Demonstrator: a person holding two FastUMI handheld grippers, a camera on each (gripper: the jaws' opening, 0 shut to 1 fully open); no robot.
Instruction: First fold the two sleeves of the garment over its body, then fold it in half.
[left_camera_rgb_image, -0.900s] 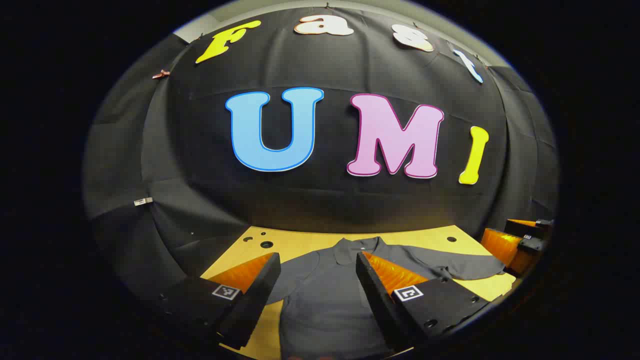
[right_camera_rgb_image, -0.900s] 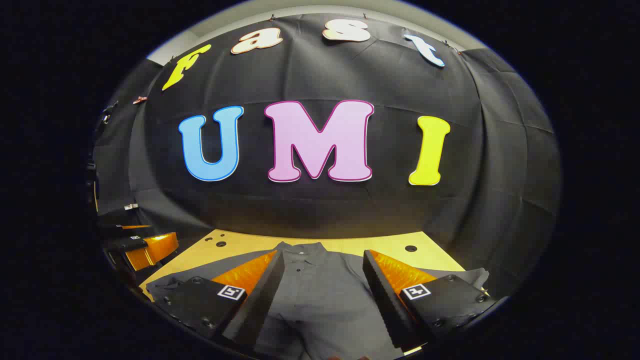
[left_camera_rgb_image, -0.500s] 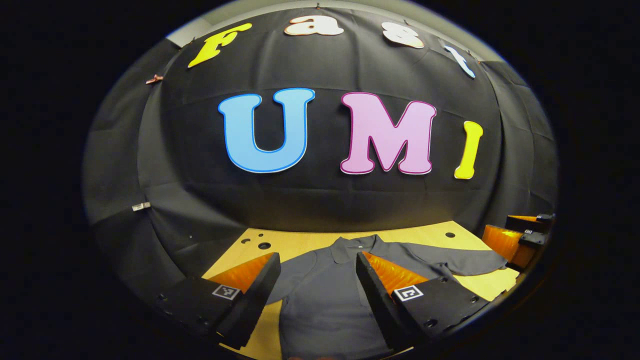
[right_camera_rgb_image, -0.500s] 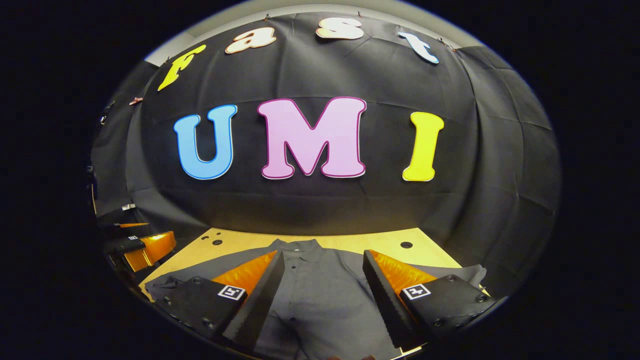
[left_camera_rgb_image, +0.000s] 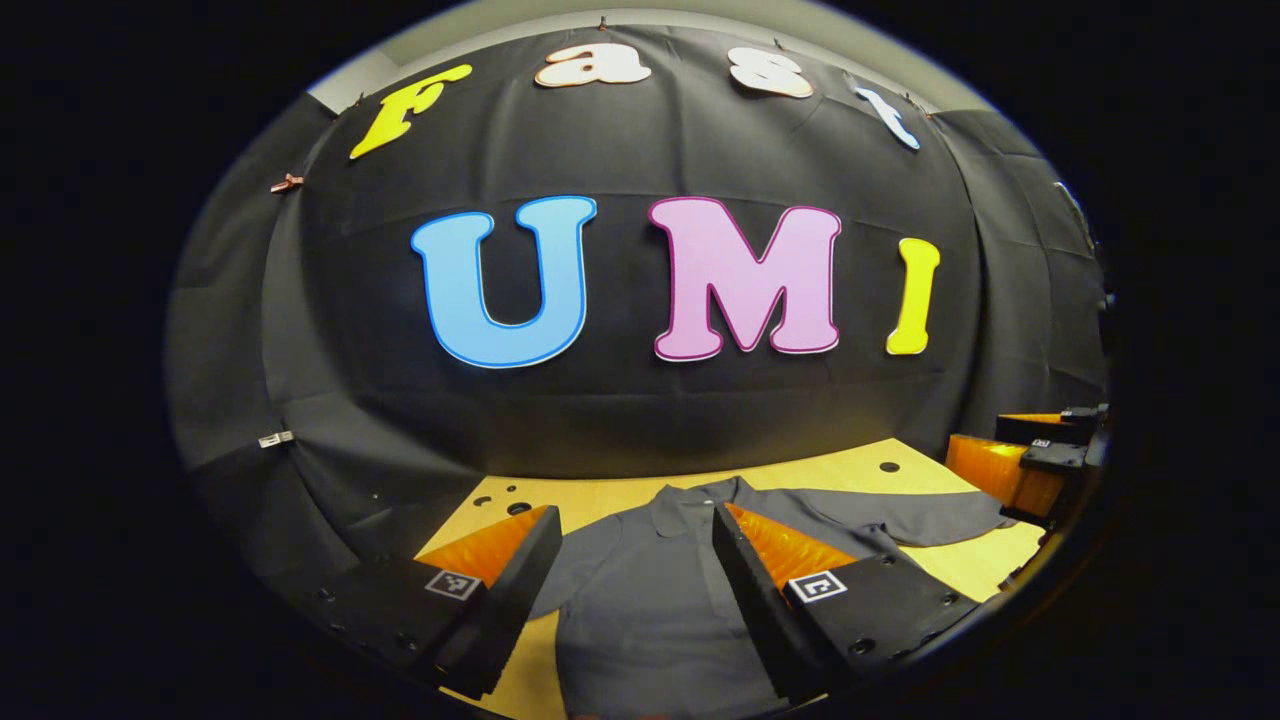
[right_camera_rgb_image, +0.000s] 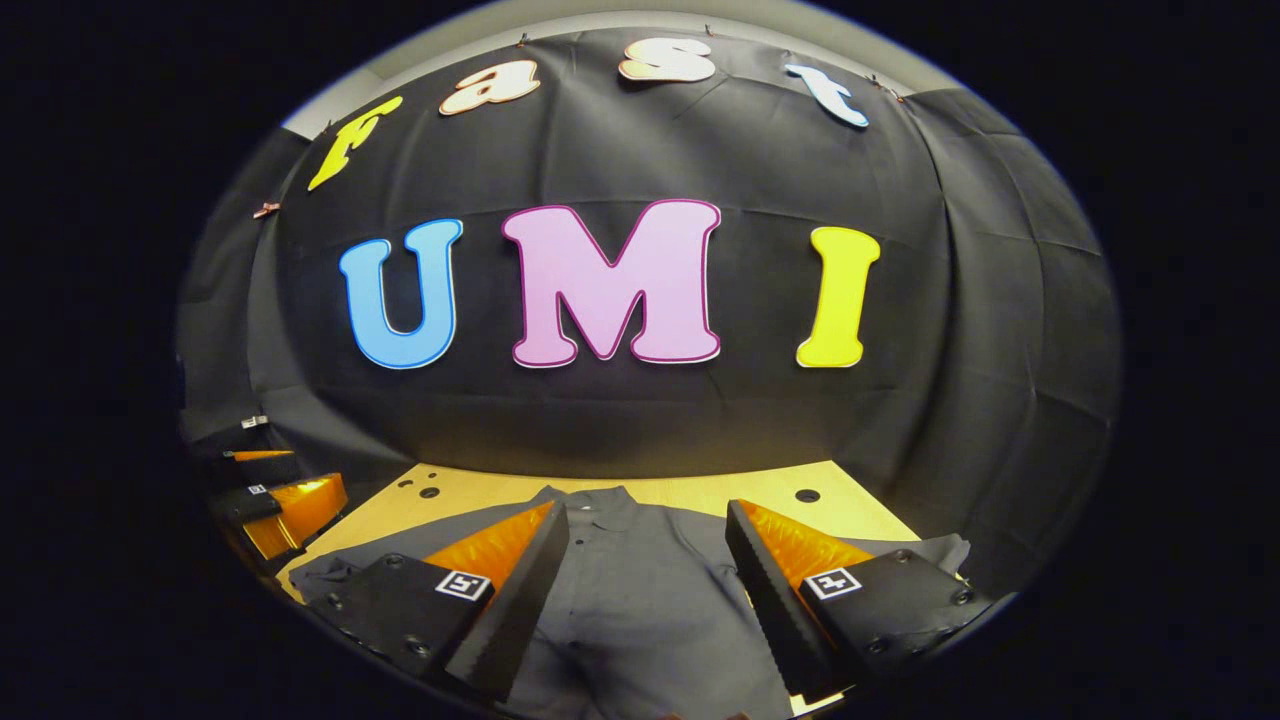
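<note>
A dark grey collared shirt (left_camera_rgb_image: 650, 600) lies flat on the wooden table (left_camera_rgb_image: 600, 492), collar toward the wall. In the left gripper view one sleeve (left_camera_rgb_image: 900, 518) stretches out to the right. My left gripper (left_camera_rgb_image: 632, 520) hangs open above the shirt's chest with nothing between its fingers. In the right gripper view the same shirt (right_camera_rgb_image: 640, 590) shows its button placket, with a sleeve (right_camera_rgb_image: 320, 575) reaching left and the other sleeve's end (right_camera_rgb_image: 935, 550) at the right. My right gripper (right_camera_rgb_image: 648, 515) is open above the shirt body. It also appears at the far right of the left gripper view (left_camera_rgb_image: 1030, 460).
The table (right_camera_rgb_image: 700, 492) has round holes near its back edge (left_camera_rgb_image: 889, 467) (right_camera_rgb_image: 807, 495). Black cloth closes in the back and sides. The left gripper (right_camera_rgb_image: 270, 495) is at the left edge of the right gripper view.
Both views have swung slightly; the wall has slid leftward in each frame. The shirt lies as before and both grippers stay open.
</note>
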